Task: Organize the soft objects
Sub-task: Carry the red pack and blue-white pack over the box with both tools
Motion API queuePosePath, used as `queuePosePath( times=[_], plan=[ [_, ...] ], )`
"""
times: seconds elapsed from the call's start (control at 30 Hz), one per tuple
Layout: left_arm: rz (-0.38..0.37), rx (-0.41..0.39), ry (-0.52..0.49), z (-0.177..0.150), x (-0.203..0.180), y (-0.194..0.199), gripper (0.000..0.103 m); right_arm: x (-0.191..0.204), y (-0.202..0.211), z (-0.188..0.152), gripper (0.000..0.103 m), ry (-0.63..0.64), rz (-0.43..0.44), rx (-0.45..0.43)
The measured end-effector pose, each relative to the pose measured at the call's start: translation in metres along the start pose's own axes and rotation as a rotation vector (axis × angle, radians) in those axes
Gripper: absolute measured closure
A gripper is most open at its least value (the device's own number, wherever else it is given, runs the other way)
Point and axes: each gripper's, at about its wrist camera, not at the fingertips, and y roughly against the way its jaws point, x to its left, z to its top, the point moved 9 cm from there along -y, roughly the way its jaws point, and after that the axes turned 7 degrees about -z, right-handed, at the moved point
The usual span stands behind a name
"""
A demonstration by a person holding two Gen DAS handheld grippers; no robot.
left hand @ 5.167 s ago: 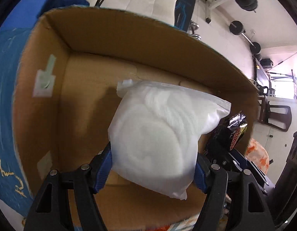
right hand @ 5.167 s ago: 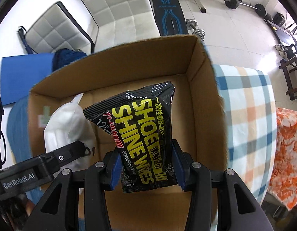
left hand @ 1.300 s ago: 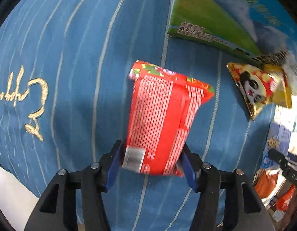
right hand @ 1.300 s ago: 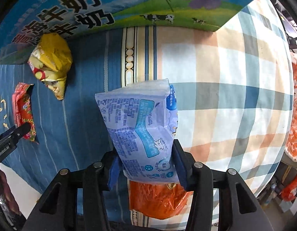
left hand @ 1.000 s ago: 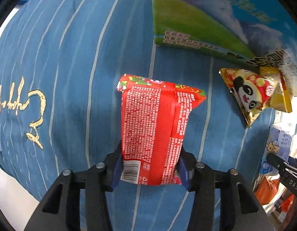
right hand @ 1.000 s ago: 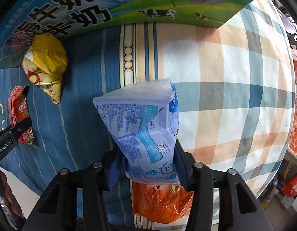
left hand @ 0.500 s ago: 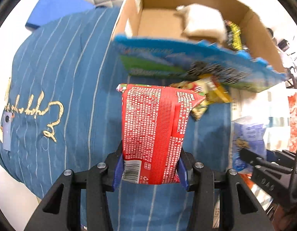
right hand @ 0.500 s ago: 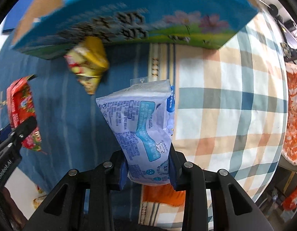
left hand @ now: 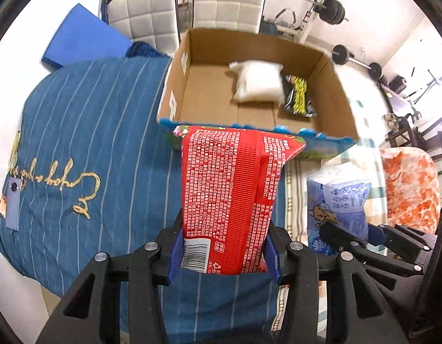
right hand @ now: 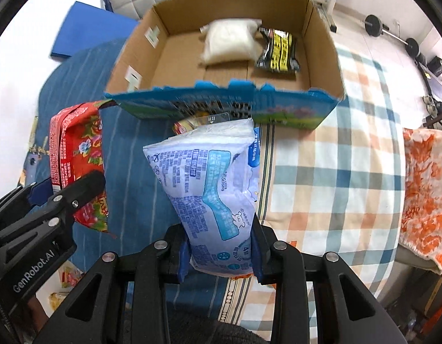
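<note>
Above bed, lower frame | left tongs clamp red packet, right tongs clamp blue pack | both raised since before; cardboard box rim beyond, floor half bare

From my left wrist view, the red packet hides part of the cardboard box's printed front wall, and its bottom edge sits behind the blue pads. In my right wrist view, 1 yellow snack bag peeks out above the pale blue tissue pack, mostly covered, and the box's front print is smeared beyond reading. The orange cloth is cut off at the right edge.
</note>
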Motion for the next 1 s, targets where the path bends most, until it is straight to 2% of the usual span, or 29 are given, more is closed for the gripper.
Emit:
queuePosePath(
  times=[0.27, 0.43, 0.53, 0.67, 0.73, 0.9, 1.0],
  plan=[
    [-0.049, -0.052, -0.007, 0.023, -0.008, 0.033, 0.059, -0.003, 0.015, 0.024, 0.067, -0.039, 0.064, -0.062],
    [-0.080, -0.070, -0.017, 0.059, -0.013, 0.041, 0.059, -0.012, 0.028, 0.058, 0.067, -0.077, 0.107, -0.096],
    [-0.087, -0.075, -0.024, 0.091, -0.011, 0.037, 0.059, -0.023, 0.031, 0.090, 0.067, -0.102, 0.113, -0.110],
    [-0.069, -0.055, -0.039, 0.134, -0.005, 0.018, 0.059, -0.038, 0.013, 0.131, 0.067, -0.136, 0.094, -0.098],
    [-0.058, -0.020, -0.041, 0.154, 0.001, -0.001, 0.059, -0.042, -0.001, 0.147, 0.067, -0.145, 0.095, -0.073],
    [-0.042, 0.074, -0.018, 0.186, 0.016, -0.056, 0.059, -0.048, -0.062, 0.186, 0.067, -0.167, 0.068, 0.017],
    [-0.033, 0.148, 0.007, 0.199, 0.025, -0.095, 0.059, -0.042, -0.105, 0.197, 0.067, -0.154, 0.046, 0.086]
  ],
)
